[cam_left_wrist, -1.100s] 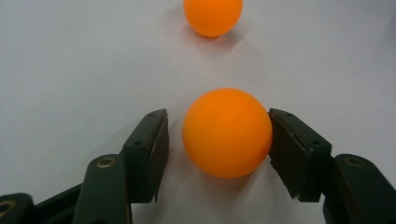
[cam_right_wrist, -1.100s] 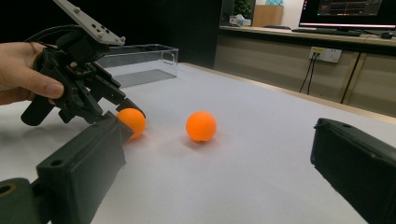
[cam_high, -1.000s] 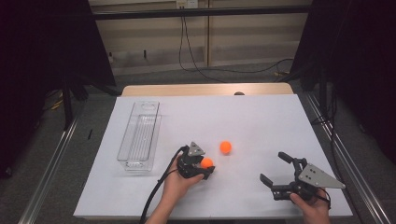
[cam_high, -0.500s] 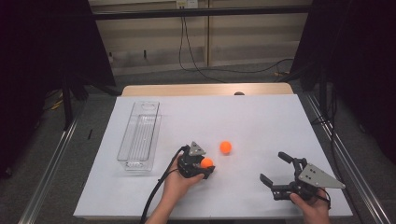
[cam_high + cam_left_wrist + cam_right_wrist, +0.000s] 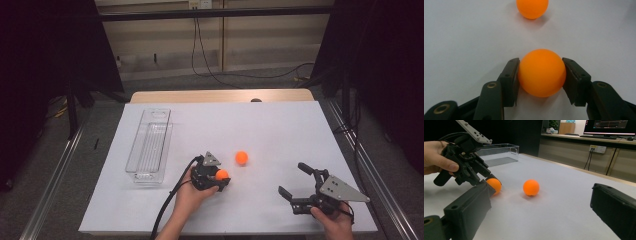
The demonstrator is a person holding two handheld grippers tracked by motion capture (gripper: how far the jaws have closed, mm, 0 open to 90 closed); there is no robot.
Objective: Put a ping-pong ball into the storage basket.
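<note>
The nearer orange ball (image 5: 541, 76) sits on the white worktop (image 5: 280, 130), clamped between the left gripper (image 5: 541, 75) jaws, which have just been closing onto it and now press its two sides. It is smooth, hard-looking and round; the flat pads meet it at narrow contact points, so in my judgement it could squirt out on lifting. A second orange ball (image 5: 242, 158) lies near, free to roll if knocked. The right gripper (image 5: 295, 186) rests well apart, jaws wide and empty. A clear ribbed plastic bin (image 5: 149, 145) stands to the left.
</note>
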